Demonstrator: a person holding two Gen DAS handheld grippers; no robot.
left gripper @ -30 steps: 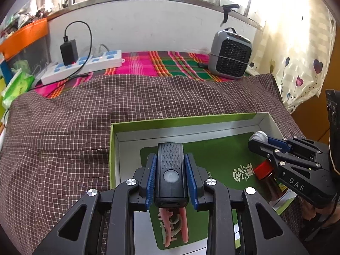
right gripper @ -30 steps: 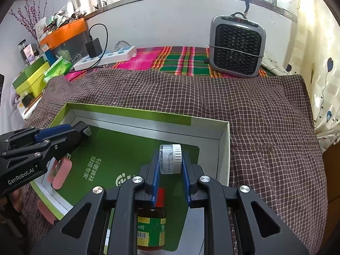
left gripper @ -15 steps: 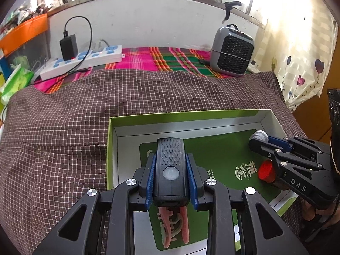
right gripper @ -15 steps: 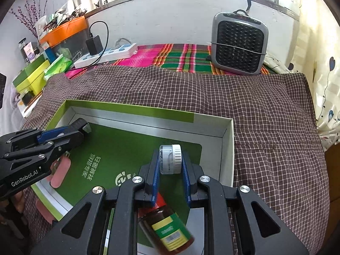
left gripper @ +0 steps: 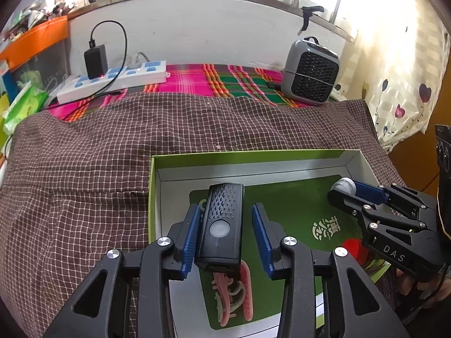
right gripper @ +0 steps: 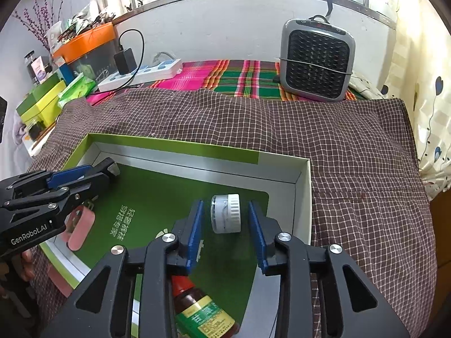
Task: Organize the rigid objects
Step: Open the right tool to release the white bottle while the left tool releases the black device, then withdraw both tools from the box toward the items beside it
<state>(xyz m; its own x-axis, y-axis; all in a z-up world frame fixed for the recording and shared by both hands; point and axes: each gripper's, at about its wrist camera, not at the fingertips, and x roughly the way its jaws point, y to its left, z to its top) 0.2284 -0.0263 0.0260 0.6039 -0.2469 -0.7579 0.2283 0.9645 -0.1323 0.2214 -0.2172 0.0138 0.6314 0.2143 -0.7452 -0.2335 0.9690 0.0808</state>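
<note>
Blue fingers (left gripper: 192,235) apart (black lamp (left gripper: 222,225) loose)

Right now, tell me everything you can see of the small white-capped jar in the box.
The small jar is a short, clear plastic-looking cylinder with a ribbed white screw cap. It lies on its side on the green insert of the open box, cap toward the right. It sits between the right claw's blue pads, which have just been opening and stand clear of it on both sides. From the left wrist view only its cap end shows.
</note>
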